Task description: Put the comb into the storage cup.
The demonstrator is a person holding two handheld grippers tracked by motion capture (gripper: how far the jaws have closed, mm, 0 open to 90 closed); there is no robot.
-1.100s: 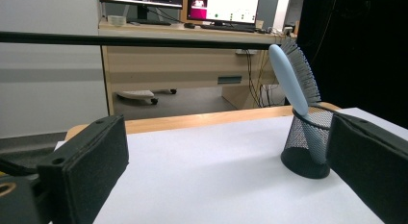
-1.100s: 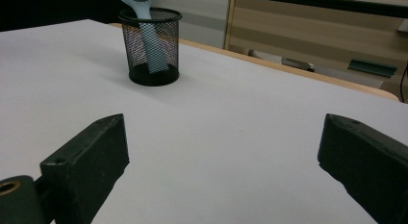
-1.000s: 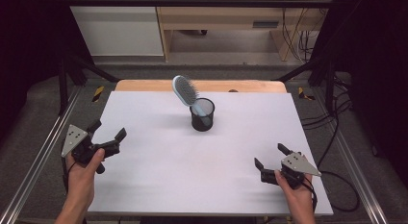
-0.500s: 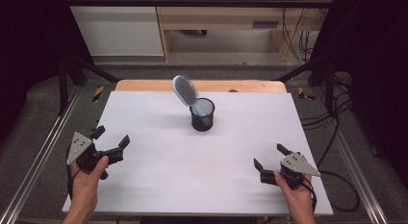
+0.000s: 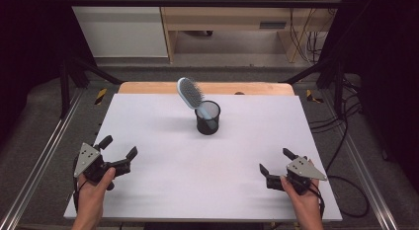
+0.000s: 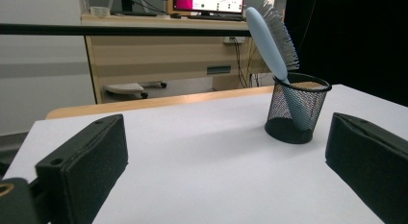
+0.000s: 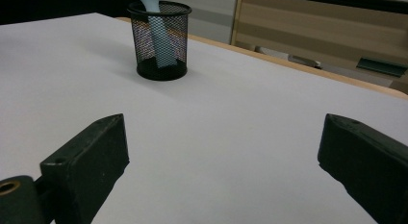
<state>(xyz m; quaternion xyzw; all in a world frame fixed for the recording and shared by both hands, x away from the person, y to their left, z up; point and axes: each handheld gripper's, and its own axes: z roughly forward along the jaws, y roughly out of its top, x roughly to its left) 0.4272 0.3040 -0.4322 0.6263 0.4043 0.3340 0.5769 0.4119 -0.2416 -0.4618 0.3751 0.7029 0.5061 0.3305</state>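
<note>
High view: pale blue hairbrush (image 5: pixel 191 95) stands handle-down in black mesh cup (image 5: pixel 208 118), mid-desk. Left gripper (image 5: pixel 118 154) and right gripper (image 5: pixel 277 162) wait near, jaws spread. Probably best: steady cup, lift brush straight.

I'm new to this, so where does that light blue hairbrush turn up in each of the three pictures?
High view: the hairbrush leans up and to the left out of the black mesh cup, at the table's far middle.
Left gripper view: upper right, bristle head above the cup.
Right gripper view: top left, handle seen through the mesh, head cut off by the frame.
Shared landmark: the black mesh cup.
</note>
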